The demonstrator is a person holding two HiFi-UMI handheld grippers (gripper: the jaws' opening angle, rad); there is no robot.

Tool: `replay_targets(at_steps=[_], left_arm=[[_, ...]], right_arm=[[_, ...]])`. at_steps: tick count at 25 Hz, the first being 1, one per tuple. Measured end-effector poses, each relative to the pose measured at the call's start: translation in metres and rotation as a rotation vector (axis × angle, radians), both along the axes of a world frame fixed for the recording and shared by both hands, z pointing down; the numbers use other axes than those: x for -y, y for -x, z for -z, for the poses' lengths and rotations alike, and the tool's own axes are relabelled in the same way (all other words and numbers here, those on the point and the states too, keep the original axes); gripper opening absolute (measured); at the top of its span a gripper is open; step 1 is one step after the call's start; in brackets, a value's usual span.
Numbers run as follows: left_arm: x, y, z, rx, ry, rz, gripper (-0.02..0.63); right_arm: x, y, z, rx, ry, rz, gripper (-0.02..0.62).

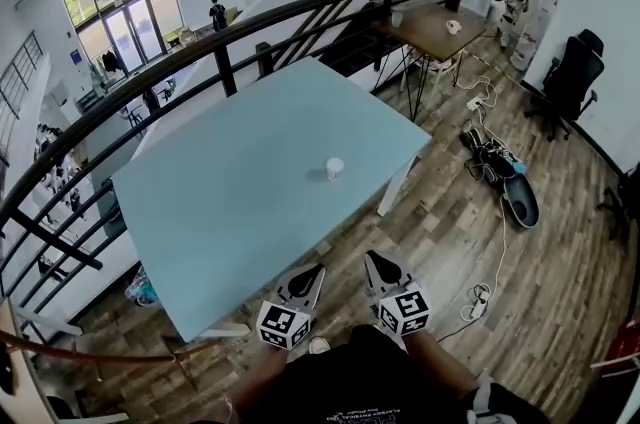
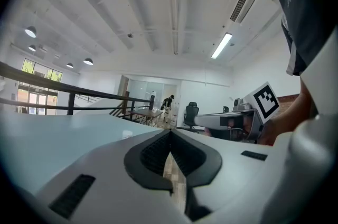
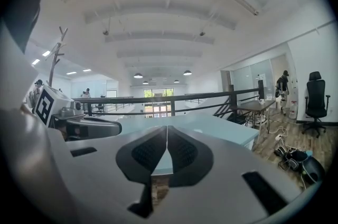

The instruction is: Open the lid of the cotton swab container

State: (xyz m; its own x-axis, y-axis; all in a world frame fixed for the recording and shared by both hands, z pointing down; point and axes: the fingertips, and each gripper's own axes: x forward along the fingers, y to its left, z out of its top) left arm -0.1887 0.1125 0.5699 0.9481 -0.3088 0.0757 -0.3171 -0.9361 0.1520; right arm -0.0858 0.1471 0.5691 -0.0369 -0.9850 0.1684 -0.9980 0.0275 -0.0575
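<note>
My left claw (image 1: pixel 314 270) and right claw (image 1: pixel 373 259), both white plastic with ribbed black pads, are closed tight on nothing, just off the near edge of the smooth pale-blue surface (image 1: pixel 230 212). The small, round, white cotton swab container (image 1: pixel 335 169) stands near the surface's middle, well ahead of both claws. Its lid is too small to make out.

head view: from the person's head, steeply down, high above the pale blue rectangular tabletop (image 1: pixel 230 202) | left gripper view: rides the left gripper (image 1: pixel 310 269), low, along its jaws over the tabletop's near edge | right gripper view: rides the right gripper (image 1: pixel 372 259), likewise | shared: tabletop, black metal railing (image 1: pixel 250 22), black office chair (image 1: pixel 572 77); each gripper view catches the other gripper
</note>
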Motion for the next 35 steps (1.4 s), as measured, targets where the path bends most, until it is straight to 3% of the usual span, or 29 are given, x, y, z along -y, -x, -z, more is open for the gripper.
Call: replay_targets(at_steps=[10, 18, 35], left_arm=[[0.015, -0.031, 0.003, 0.016, -0.002, 0.007, 0.012], [0.023, -0.076, -0.001, 0.081, -0.074, 0.01, 0.012], [0.07, -0.141, 0.03, 0.017, -0.092, 0.098, 0.012]], right_arm=[[0.016, -0.026, 0.012, -0.03, -0.01, 0.026, 0.02], [0.033, -0.069, 0.02, -0.036, -0.052, 0.008, 0.02], [0.061, -0.142, 0.022, -0.021, -0.072, 0.043, 0.02]])
